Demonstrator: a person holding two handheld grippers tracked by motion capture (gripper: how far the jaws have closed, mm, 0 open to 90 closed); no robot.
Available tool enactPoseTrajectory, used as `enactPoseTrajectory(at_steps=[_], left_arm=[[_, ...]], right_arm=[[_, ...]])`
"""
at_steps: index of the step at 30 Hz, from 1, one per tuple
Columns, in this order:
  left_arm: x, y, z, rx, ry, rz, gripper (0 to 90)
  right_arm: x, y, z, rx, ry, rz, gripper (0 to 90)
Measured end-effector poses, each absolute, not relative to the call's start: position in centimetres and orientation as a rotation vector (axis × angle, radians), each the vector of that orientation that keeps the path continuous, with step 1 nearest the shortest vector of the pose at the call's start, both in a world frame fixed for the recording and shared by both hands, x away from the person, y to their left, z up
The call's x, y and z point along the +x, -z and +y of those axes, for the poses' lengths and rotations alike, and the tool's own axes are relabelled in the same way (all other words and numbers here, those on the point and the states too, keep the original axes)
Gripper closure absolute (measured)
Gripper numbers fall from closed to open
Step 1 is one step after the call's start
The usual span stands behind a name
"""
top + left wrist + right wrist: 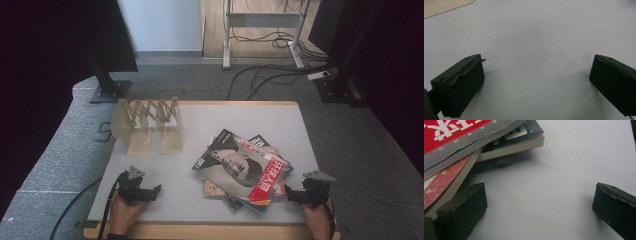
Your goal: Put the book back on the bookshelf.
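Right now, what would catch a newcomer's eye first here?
The untidy stack of magazines on the right half of the table, its top cover showing a portrait and a red band. Behind it to the left stands a pale folding rack. The left gripper and right gripper rest open at the near edge.

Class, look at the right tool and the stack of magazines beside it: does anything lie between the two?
Nothing visible does. The right tool stands open on the grey table mat, right beside the stack of magazines, one black jaw by its lower edge.
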State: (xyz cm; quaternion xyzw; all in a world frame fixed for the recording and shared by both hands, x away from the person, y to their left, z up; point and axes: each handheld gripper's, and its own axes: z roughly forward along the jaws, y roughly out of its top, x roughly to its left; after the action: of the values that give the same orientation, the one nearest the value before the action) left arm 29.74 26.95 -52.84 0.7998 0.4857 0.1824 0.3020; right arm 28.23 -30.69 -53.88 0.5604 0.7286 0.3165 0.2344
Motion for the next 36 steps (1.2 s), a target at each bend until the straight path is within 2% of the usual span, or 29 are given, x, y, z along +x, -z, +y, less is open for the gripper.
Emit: enactPoseTrajectory(at_steps=[24, 36], left_arm=[[29.8, 52.6, 26.9, 2.135, -0.454, 1.274, 0.0], [30.7, 49.7, 24.8, 2.124, -0.368, 1.093, 0.0]], right_arm=[[28.2, 53.8, -30.9, 1.55, -0.899, 1.999, 0.0], [26.8, 52.4, -32.2, 1.52, -0.972, 1.979, 3.3]])
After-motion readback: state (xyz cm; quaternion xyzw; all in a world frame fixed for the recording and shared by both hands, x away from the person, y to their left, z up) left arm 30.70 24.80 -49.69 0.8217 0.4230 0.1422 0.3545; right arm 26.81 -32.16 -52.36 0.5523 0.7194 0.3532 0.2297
